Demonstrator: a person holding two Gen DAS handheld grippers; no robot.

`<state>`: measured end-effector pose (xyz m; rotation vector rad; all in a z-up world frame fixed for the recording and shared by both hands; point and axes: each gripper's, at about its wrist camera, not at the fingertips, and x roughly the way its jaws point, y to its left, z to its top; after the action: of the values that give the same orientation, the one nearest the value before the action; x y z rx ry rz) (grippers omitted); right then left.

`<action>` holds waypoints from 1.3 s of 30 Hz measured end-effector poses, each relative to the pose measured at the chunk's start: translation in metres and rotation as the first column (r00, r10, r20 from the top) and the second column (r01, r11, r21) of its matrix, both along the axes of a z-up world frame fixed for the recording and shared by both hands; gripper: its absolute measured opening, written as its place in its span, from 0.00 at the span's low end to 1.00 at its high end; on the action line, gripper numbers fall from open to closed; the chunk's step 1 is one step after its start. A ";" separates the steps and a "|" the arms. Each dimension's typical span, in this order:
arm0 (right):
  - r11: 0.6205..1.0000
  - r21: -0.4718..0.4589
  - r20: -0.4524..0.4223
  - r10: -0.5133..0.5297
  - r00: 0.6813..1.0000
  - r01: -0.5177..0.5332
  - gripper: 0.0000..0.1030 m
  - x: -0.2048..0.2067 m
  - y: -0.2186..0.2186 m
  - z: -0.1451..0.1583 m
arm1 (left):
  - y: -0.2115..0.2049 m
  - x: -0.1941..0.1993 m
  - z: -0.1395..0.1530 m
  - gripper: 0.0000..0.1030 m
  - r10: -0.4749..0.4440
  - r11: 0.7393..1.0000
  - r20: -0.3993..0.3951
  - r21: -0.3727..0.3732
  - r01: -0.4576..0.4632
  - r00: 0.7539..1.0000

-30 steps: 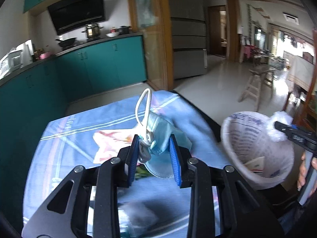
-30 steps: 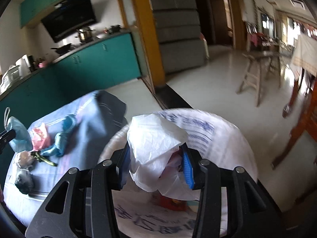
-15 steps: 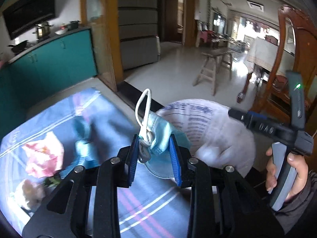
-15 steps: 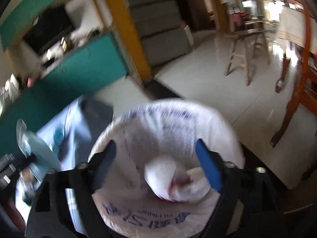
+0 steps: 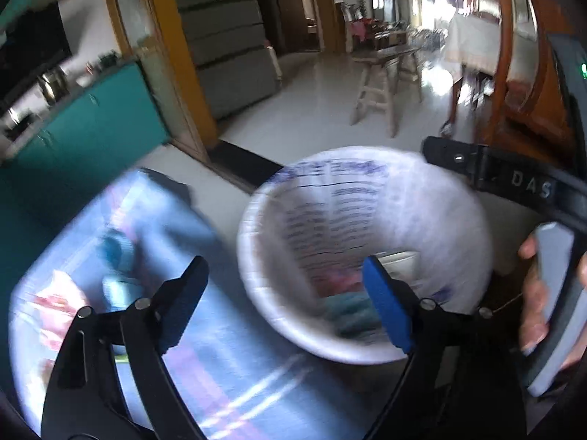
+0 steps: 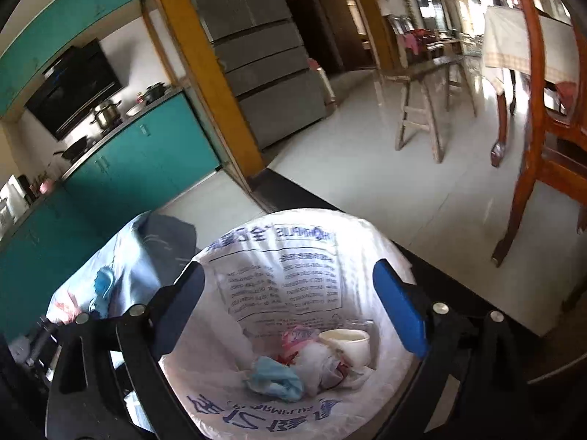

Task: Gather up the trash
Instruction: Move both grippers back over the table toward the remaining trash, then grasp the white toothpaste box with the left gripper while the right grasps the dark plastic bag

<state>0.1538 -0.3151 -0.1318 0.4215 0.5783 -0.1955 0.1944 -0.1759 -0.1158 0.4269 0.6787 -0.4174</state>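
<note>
Now both loads are gone from the claws: half a second ago the left gripper [image 5: 284, 297] pinched a blue mask with its loop standing up, and a second ago the right gripper [image 6: 290, 302] clamped a crumpled white bag. Both sets of jaws are opening, already wide, with nothing between the pads. The mask [image 6: 273, 376] lies crumpled at the bottom of the bin [image 6: 367, 231], just beside the white bag [image 6: 319, 365], with a cup [image 6: 348, 343] tipped behind them. The left gripper hangs over the near rim of the bin, the right one above its mouth, held by a hand [image 5: 537, 293] at the right edge of the left view. So two pieces count as collected. More trash [image 5: 55, 304] waits on the table [image 5: 227, 385], pink and blue scraps towards its left edge, blurred in the left view, so the job looks only partly done and the next pick likely lies there.
</note>
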 end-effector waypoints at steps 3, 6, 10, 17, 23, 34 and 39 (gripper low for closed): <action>0.999 -0.026 -0.021 0.033 0.999 -0.034 0.89 0.006 0.012 -0.004 | 0.028 -0.005 0.013 0.87 0.061 0.995 0.100 0.075 -0.068 0.993; 0.994 -0.074 -0.031 0.078 0.996 -0.080 0.89 0.013 0.033 -0.009 | 0.065 -0.007 0.028 0.92 0.116 0.989 0.169 0.072 -0.130 0.979; 0.968 -0.136 0.010 0.214 0.977 -0.211 0.89 0.016 0.075 -0.006 | 0.129 -0.002 0.046 0.93 0.270 0.956 0.273 0.039 -0.291 0.923; 0.871 -0.301 0.189 0.453 0.871 -0.388 0.97 0.014 0.174 0.031 | 0.240 -0.005 0.092 0.97 0.518 0.853 0.322 -0.128 -0.505 0.793; 0.762 -0.309 0.119 0.625 0.771 -0.570 0.97 0.045 0.251 0.050 | 0.314 -0.002 0.095 0.97 0.679 0.732 0.196 -0.243 -0.636 0.707; 0.460 -0.184 -0.089 0.872 0.481 -0.868 0.79 0.043 0.342 -0.003 | 0.407 -0.003 0.068 0.97 0.827 0.532 -0.016 -0.305 -0.790 0.562; 0.378 -0.129 -0.098 0.915 0.391 -0.917 0.67 0.028 0.359 -0.001 | 0.407 0.002 0.057 0.97 0.807 0.539 -0.091 -0.292 -0.790 0.584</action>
<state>0.1814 0.0442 -0.1325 -0.1290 0.7291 0.8688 0.1961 0.2310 -0.0584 -0.2059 0.6701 0.3870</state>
